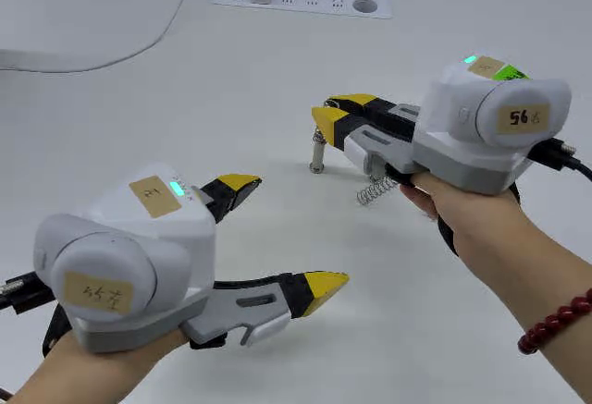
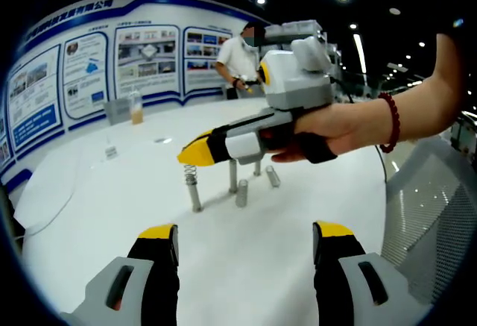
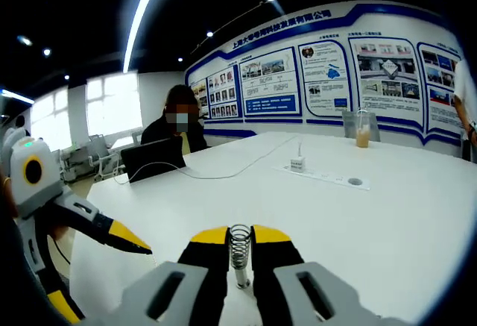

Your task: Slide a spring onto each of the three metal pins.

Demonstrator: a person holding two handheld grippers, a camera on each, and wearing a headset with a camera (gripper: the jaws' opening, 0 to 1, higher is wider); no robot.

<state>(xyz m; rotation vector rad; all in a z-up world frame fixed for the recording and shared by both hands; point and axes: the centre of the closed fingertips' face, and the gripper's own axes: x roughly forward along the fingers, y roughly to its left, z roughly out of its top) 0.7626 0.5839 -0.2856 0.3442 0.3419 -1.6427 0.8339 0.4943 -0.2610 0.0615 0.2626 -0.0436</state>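
My right gripper (image 1: 331, 114) (image 3: 239, 238) is shut on a coiled spring (image 3: 239, 247). The spring sits over the top of an upright metal pin (image 1: 317, 155) (image 2: 194, 194) on the white table. In the left gripper view the spring (image 2: 190, 173) hangs just under the right gripper's yellow tips. Two more upright pins (image 2: 232, 175) (image 2: 242, 192) stand just to the right of it. A loose spring (image 1: 375, 189) lies on the table under the right gripper's body. My left gripper (image 1: 287, 235) (image 2: 246, 236) is open and holds nothing, nearer to me and apart from the pins.
A white power strip (image 1: 305, 1) with a plugged-in cable lies at the table's far edge. A drink cup (image 3: 362, 135) and a small stand (image 3: 298, 163) sit far back. People are at the table's far sides, one behind a laptop (image 3: 153, 159).
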